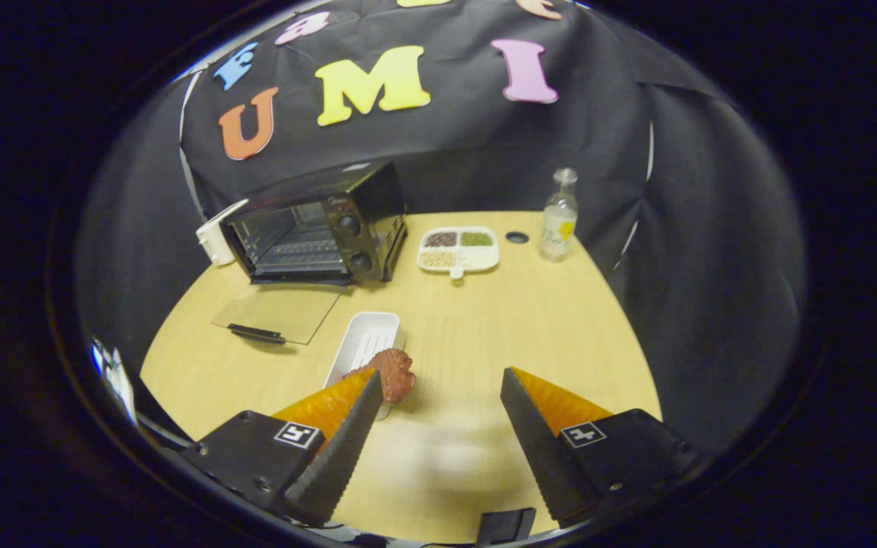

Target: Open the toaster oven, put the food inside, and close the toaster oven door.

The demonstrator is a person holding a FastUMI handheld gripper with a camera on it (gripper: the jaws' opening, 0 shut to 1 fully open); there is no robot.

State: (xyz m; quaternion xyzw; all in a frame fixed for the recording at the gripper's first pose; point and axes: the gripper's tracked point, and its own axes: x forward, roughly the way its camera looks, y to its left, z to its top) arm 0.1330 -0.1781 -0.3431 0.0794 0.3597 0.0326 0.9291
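**Oven open, food near the left finger, tongs spread wide**

The wooden worktop (484, 327) carries everything. The toaster oven (317, 224) stands far off at about eleven o'clock from the tongs, its glass door (279, 313) folded down flat onto the worktop, handle towards the tongs, and the wire rack inside showing. A white box (216, 234) sits against the oven's far side. At twelve o'clock, well beyond the fingers, lies a white divided plate (460, 251) of beans and grains, and at one o'clock a clear bottle (559, 217) stands upright. Just ahead of the left finger lies a white oblong tray (366, 341). The tongs (438, 380) are open wide, gripping nothing. The food, a reddish-brown piece (394, 374), sits at the tray's near end, right beside the left fingertip; whether they touch I cannot tell.
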